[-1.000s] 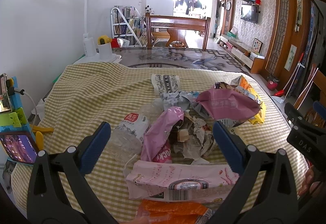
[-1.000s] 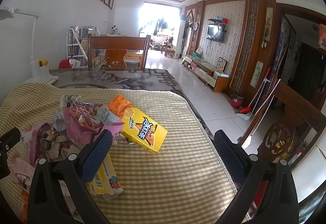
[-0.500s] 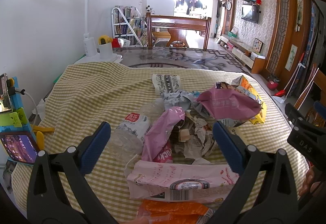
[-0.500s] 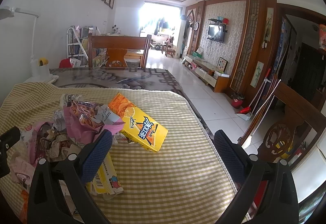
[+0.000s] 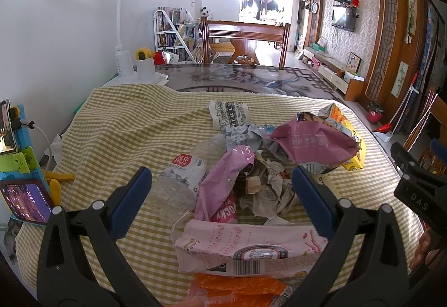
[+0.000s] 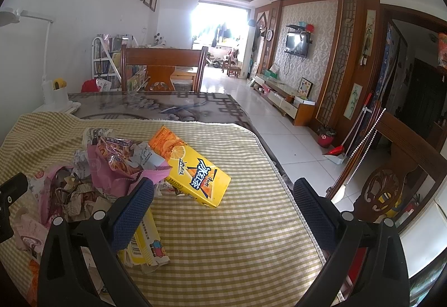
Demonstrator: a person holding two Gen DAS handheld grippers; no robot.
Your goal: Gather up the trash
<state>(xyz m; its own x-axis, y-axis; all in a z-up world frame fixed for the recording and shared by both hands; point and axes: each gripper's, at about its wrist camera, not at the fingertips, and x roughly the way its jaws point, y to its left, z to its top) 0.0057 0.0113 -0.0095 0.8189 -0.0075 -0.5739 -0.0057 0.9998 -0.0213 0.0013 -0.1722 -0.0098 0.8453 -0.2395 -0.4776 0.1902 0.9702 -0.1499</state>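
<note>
A heap of trash lies on the yellow checked tablecloth point(image 5: 117, 122): a crushed clear bottle point(image 5: 181, 178), pink wrappers point(image 5: 223, 175), crumpled paper point(image 5: 268, 192), a pink snack bag point(image 5: 313, 143), a flat pink carton point(image 5: 245, 245) and an orange wrapper point(image 5: 240, 290). My left gripper point(image 5: 222, 205) is open and empty, just short of the heap. My right gripper point(image 6: 223, 212) is open and empty over the cloth point(image 6: 223, 245), right of the heap, near a yellow juice carton point(image 6: 195, 170) and a yellow wrapper point(image 6: 145, 245).
A white desk lamp point(image 5: 120, 27) and cup point(image 5: 145, 66) stand at the back left. Phones on a blue stand point(image 5: 19, 167) sit at the left edge. The table's right edge point(image 6: 282, 175) drops to the tiled floor, with a wooden chair point(image 6: 391, 167) beside it.
</note>
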